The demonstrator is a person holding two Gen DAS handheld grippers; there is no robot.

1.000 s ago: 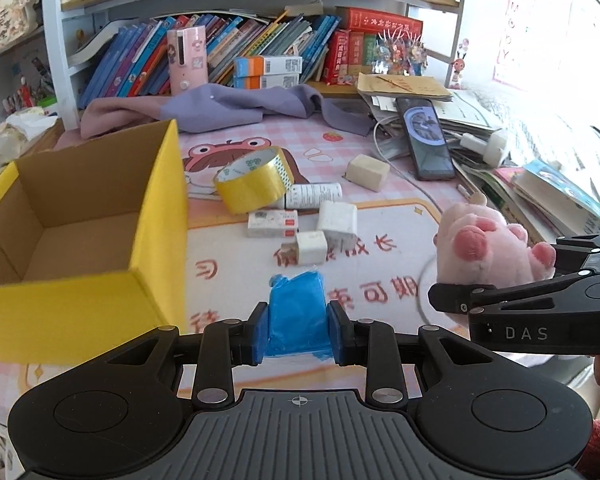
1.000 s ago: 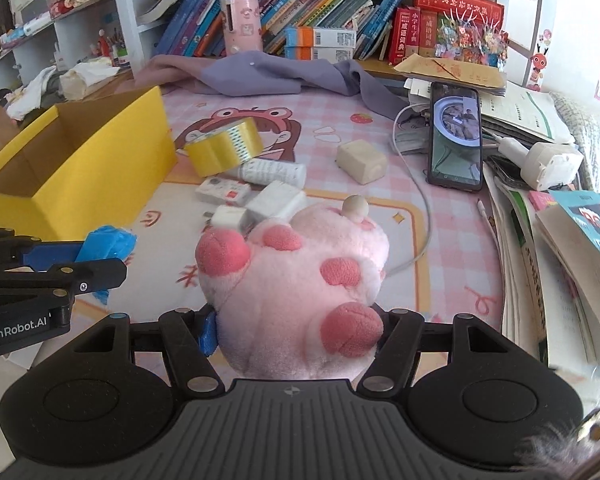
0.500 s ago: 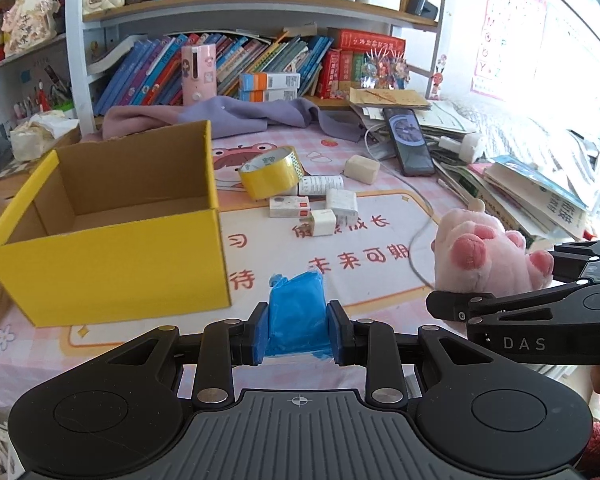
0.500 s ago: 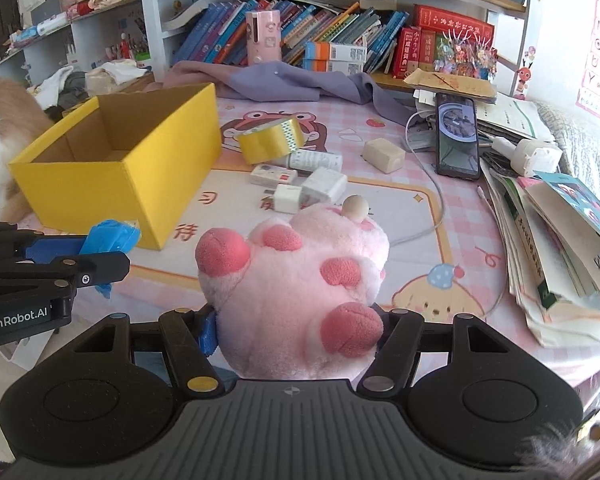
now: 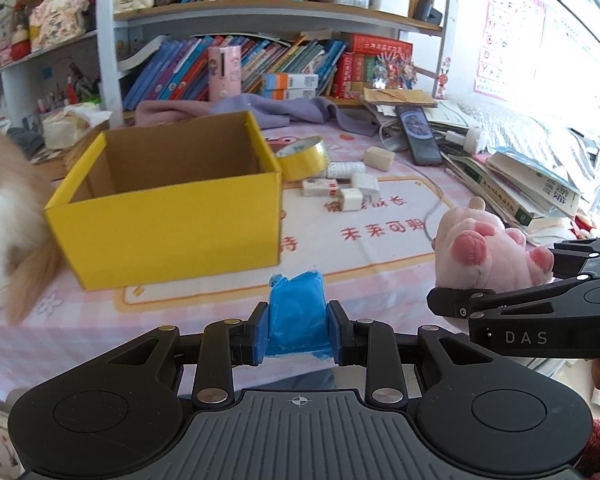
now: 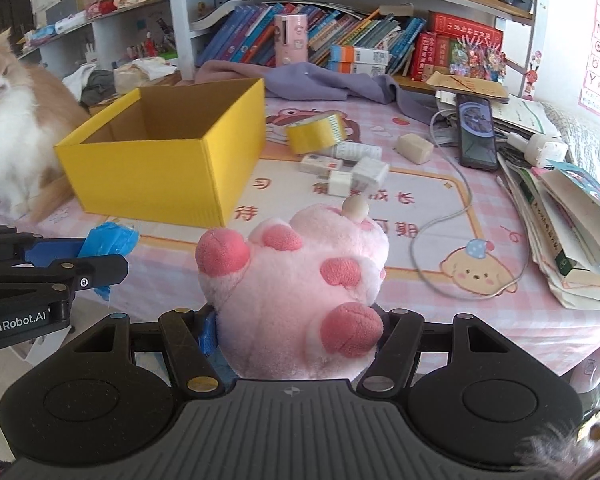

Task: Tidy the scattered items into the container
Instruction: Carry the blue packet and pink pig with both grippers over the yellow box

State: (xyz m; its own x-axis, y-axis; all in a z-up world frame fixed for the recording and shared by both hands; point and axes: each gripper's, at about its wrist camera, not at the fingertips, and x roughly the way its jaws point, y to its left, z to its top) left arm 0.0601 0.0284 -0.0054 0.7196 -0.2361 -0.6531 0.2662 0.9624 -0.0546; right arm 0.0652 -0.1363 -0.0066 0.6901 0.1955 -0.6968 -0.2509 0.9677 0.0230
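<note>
Nearest the cameras, both tools are loaded. The left gripper has its jaws closed on a blue packet, gripped across its width and standing upright between the blue pads. The right gripper has its jaws spread wide around a pink plush toy, paws pointing forward. Both hang at the near edge of the table, clear of its surface. Ahead and to the left stands the yellow box, open at the top, with no contents visible. It lies almost straight ahead of the left gripper, which is judged the nearer; the right must cross leftward. Farther on, just right of the box, lie the tape roll and several small white packs, still uncollected. A cat sits left of the box.
</note>
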